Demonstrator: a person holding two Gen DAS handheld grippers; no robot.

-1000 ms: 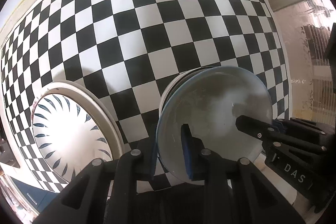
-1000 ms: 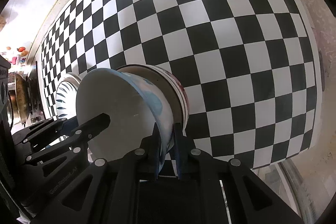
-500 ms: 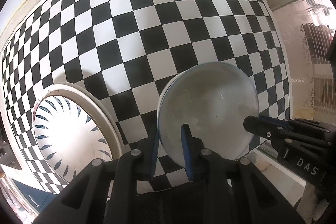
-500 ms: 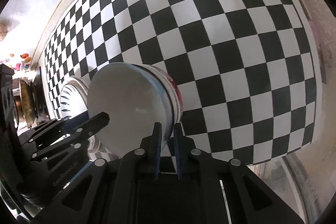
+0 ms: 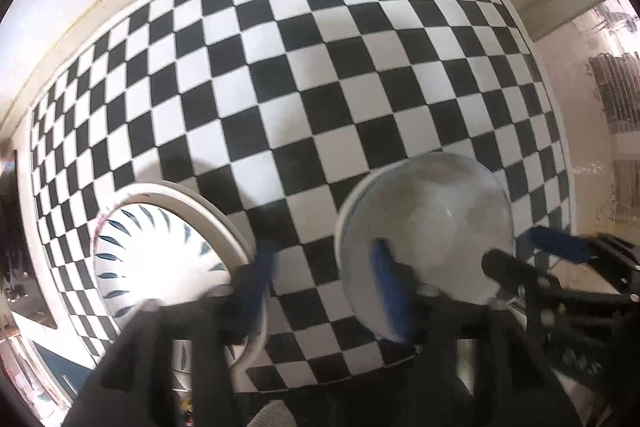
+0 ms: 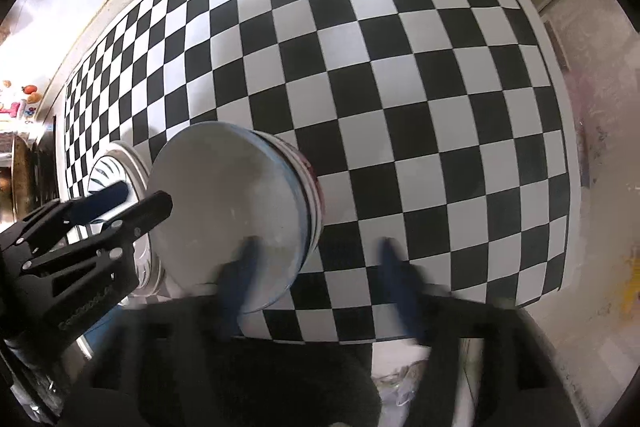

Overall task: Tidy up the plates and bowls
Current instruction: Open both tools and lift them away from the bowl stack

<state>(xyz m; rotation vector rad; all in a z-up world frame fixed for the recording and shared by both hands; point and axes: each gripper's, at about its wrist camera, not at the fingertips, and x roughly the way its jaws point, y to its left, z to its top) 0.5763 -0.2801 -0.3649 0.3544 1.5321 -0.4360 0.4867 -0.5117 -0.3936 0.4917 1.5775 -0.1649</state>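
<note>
Both tools point down at a table (image 5: 360, 87) covered with a black-and-white checkered cloth.

Left tool (image 5: 324, 291): jaws opening, blue pads blurred by motion. One finger stands over the inside of the bowl (image 5: 424, 239); the other stands outside its rim at the 9 o'clock side. The rim passes between the two pads, and neither pad presses on it.

Right tool (image 6: 316, 291): jaws opening, pads blurred. One finger stands over the bowl's inside at its 6 o'clock edge; the other stands off the rim at the 3 o'clock side, above the cloth. The rim lies between them, free of both pads.

Bowl: pale, with a blue-tinted rim. In the right wrist view it sits nested on a stack of bowls (image 6: 310, 179); the edges below show white with red marking. The stack rests on the cloth near the table's 6 o'clock edge.

Plate (image 5: 160, 255): white, with dark leaf-shaped marks radiating inside a broad cream rim. It lies flat on the table just beside the stack, at the stack's 9 o'clock in the left wrist view. The left tool's outer finger overlaps the plate's 3 o'clock rim in that view; contact cannot be determined.
</note>
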